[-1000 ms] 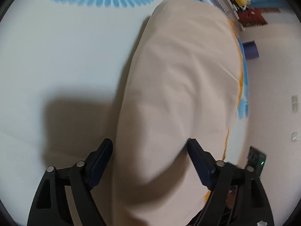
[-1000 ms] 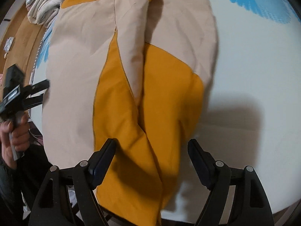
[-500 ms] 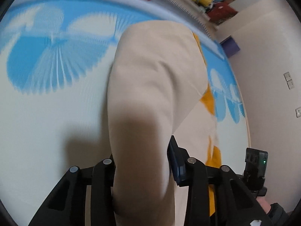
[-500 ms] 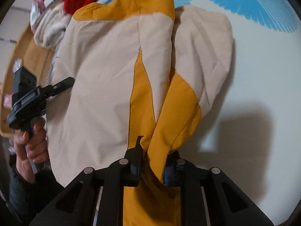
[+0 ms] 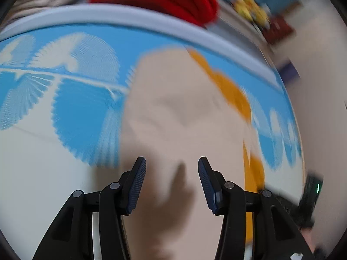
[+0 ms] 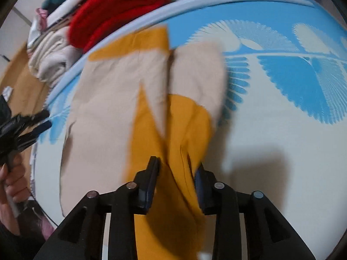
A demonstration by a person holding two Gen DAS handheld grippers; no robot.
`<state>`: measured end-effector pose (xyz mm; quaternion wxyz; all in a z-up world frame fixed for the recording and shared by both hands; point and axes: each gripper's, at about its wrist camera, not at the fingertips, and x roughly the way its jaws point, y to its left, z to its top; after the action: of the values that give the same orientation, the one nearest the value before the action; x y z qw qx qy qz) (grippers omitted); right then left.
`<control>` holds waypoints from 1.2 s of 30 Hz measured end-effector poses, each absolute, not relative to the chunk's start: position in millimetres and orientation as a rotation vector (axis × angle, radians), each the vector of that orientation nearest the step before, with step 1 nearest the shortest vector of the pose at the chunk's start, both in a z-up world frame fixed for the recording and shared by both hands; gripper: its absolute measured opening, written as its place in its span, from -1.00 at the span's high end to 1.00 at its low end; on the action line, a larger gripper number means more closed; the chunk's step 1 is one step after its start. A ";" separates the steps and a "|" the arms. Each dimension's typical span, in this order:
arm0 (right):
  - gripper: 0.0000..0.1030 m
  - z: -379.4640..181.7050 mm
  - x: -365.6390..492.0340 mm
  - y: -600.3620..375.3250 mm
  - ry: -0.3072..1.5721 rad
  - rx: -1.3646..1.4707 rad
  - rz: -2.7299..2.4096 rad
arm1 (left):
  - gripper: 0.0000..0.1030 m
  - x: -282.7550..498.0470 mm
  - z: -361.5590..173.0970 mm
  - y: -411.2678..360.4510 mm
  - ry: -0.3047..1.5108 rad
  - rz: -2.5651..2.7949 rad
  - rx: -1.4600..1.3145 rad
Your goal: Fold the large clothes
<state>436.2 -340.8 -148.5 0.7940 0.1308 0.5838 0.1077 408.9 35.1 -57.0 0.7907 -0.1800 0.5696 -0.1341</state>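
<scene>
Both grippers, left [image 5: 172,169] and right [image 6: 176,173], stand apart around the garment [image 6: 121,112]; pinch both near corners together and lift evenly forward.

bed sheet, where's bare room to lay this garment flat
Bare sheet lies right of the beige-and-mustard garment, below the blue leaf print. Crowded along the far edge: red knit and a cream pile.

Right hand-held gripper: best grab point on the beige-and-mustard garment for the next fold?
Probably the mustard near end of the garment, approached from the near edge. There the cloth bunches into a raised ridge between the right hand-held gripper's open jaws; farther up it lies flat on the sheet.
</scene>
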 end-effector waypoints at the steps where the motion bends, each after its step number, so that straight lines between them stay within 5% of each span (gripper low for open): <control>1: 0.29 -145.5 431.8 -340.3 1.261 0.271 0.240 | 0.09 401.8 -58.9 36.2 1.258 -0.317 -0.344; 5: -0.12 -162.0 409.8 -352.6 1.403 0.274 0.350 | -0.08 377.6 -83.2 27.5 1.391 -0.274 -0.175; 9: -0.12 -189.0 378.6 -351.1 1.533 0.213 0.387 | -0.22 361.3 -107.8 43.7 1.464 -0.248 -0.311; 10: -0.06 -193.2 372.8 -349.5 1.545 0.200 0.388 | -0.17 357.0 -113.5 43.7 1.470 -0.257 -0.351; 12: 0.49 -197.4 366.9 -347.1 1.543 0.204 0.398 | -0.14 349.8 -117.3 36.6 1.446 -0.262 -0.366; 14: 0.64 -194.7 364.6 -343.1 1.515 0.167 0.375 | -0.15 345.7 -115.3 28.2 1.402 -0.243 -0.300; 21: 0.56 -166.2 351.3 -324.2 1.421 0.005 0.277 | -0.18 308.4 -55.6 27.3 1.175 -0.026 -0.249; 28: 0.41 -83.9 306.6 -299.4 1.090 -0.234 0.086 | -0.58 261.2 12.1 33.4 0.974 0.037 -0.261; 30: 0.32 -49.2 283.1 -300.9 0.954 -0.184 0.059 | -0.59 244.8 27.4 32.9 0.927 0.056 -0.250; 32: -0.34 -25.3 257.5 -300.1 0.848 -0.159 0.048 | -0.67 230.6 39.4 28.4 0.899 0.059 -0.236; 34: -0.67 -2.5 235.9 -296.4 0.758 -0.143 0.044 | -0.83 213.4 51.1 23.0 0.873 0.069 -0.223; 36: -0.71 14.1 215.7 -291.6 0.710 -0.114 0.065 | -0.87 194.7 60.2 24.5 0.846 0.075 -0.219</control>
<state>215.7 -291.6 14.1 0.9356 -0.0558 0.3472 0.0319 194.7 24.5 60.2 0.9054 -0.1062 0.4094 0.0362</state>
